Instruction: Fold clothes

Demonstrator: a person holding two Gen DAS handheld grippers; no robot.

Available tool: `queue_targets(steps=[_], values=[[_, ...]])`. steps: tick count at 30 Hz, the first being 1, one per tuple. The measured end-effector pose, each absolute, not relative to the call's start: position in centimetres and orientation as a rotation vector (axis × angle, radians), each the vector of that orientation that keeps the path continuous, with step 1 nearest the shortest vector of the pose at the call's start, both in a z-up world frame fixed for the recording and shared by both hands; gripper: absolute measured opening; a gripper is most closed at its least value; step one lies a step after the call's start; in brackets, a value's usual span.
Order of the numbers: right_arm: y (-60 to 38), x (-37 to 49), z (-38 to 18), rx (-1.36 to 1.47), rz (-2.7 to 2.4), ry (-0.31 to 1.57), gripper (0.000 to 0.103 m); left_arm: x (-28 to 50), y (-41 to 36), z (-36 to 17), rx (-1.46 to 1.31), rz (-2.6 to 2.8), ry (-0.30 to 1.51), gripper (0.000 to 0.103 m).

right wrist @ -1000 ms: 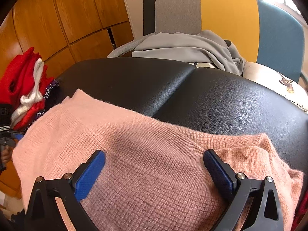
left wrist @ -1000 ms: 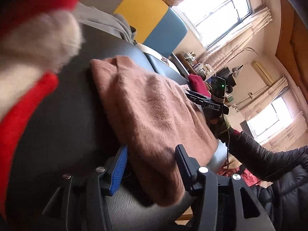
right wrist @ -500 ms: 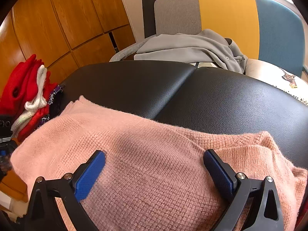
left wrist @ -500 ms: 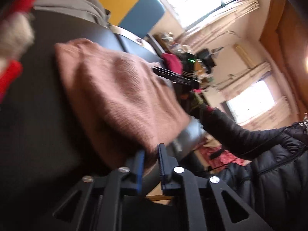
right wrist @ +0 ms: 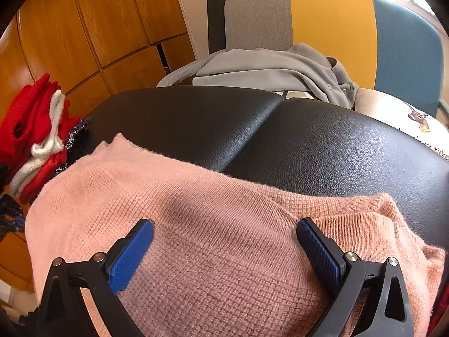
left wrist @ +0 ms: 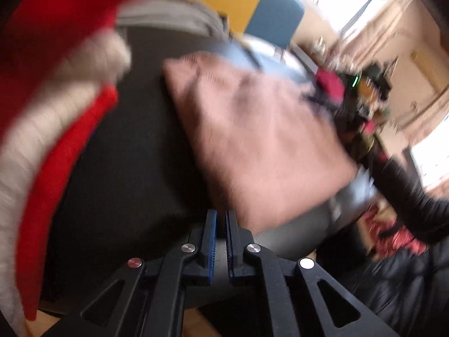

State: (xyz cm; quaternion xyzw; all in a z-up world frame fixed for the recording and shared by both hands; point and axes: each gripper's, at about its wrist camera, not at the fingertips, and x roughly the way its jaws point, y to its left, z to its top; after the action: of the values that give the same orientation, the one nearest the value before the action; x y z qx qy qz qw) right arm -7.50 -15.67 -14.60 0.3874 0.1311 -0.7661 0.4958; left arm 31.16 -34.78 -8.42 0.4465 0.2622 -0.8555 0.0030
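Black bench (right wrist: 322,146): pink sweater (right wrist: 213,241) long axis left-right, edge overhanging.

soft knitted pink sweater (right wrist: 213,224): pink all over
shiny leather table top (right wrist: 322,146): black
pile of woolly clothes (right wrist: 36,123): red and white
chair back with three stripes (right wrist: 331,25): grey, yellow, blue
crumpled hoodie (right wrist: 275,70): grey
wooden cupboard doors (right wrist: 92,28): orange-brown
gripper pads (right wrist: 132,255): blue
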Motion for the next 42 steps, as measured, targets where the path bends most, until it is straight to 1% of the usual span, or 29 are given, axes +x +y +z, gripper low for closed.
queue_targets(steps=[1,2,3,5,7,9,12,14,16,17,18,20,22,23,24,25,27,29,33,38,42], values=[[-15.7,-7.5,-14.6,0.938,-1.857,0.319,0.103,31.0,-34.8,-7.4,1.322,-2.716,0.855,0.007],[-15.7,-7.5,-14.6,0.938,-1.857,0.321,0.103,30.9,-34.9,-6.5,1.243,-2.747,0.886,0.01],[-15.7,-7.5,-14.6,0.937,-1.858,0.321,0.103,30.2,-34.7,-5.9,1.2,-2.788,0.893,0.014],[-15.7,-7.5,-14.6,0.938,-1.859,0.319,0.103,28.2,-34.2,-5.6,1.159,-2.828,0.884,0.017],[-15.7,-7.5,-14.5,0.937,-1.861,0.322,0.103,25.5,-33.6,-6.0,1.163,-2.827,0.855,0.017],[-15.7,-7.5,-14.5,0.937,-1.862,0.323,0.103,22.9,-33.6,-7.4,1.178,-2.757,0.855,0.017],[-15.8,-7.6,-14.5,0.938,-1.861,0.319,0.103,21.9,-35.0,-10.5,1.214,-2.557,0.786,0.017],[-15.7,-7.7,-14.5,0.939,-1.861,0.318,0.103,22.2,-34.8,-12.8,1.204,-2.504,0.824,0.016],[-15.9,-7.6,-14.7,0.948,-1.874,0.335,0.103,23.0,-34.5,-13.0,1.166,-2.49,0.806,0.011],[-16.2,-7.5,-14.8,0.953,-1.885,0.351,0.103,23.2,-34.2,-12.9,1.16,-2.454,0.766,0.005],[-16.4,-7.3,-14.9,0.949,-1.893,0.373,0.103,23.3,-34.0,-12.7,1.154,-2.418,0.728,0.004],[-16.6,-7.1,-14.9,0.94,-1.904,0.401,0.103,23.1,-33.6,-12.1,1.134,-2.368,0.716,0.003],[-16.4,-7.3,-15.0,0.94,-1.902,0.387,0.103,22.6,-33.0,-10.7,1.1,-2.395,0.651,0.007],[-16.2,-7.3,-15.0,0.939,-1.901,0.381,0.103,21.9,-32.9,-10.0,1.067,-2.441,0.671,0.013],[-16.2,-7.4,-15.1,0.94,-1.901,0.379,0.103,21.2,-32.7,-9.3,1.034,-2.487,0.691,0.016],[-16.2,-7.4,-15.1,0.939,-1.902,0.381,0.103,20.5,-32.5,-8.5,1.001,-2.532,0.71,0.016],[-16.0,-7.4,-15.2,0.937,-1.903,0.381,0.103,18.0,-32.4,-8.3,1.007,-2.555,0.692,0.016],[-15.9,-7.6,-15.3,0.939,-1.899,0.372,0.103,15.8,-32.4,-9.0,1.063,-2.553,0.671,0.016],[-15.8,-7.7,-15.3,0.941,-1.893,0.36,0.103,15.4,-33.2,-11.8,1.091,-2.48,0.65,0.019],[-15.6,-7.7,-15.2,0.947,-1.882,0.332,0.103,16.5,-33.5,-11.9,1.09,-2.471,0.605,0.019],[-15.1,-6.4,-15.1,0.962,-1.871,0.266,0.103,17.4,-33.8,-12.0,1.089,-2.463,0.569,0.02]])
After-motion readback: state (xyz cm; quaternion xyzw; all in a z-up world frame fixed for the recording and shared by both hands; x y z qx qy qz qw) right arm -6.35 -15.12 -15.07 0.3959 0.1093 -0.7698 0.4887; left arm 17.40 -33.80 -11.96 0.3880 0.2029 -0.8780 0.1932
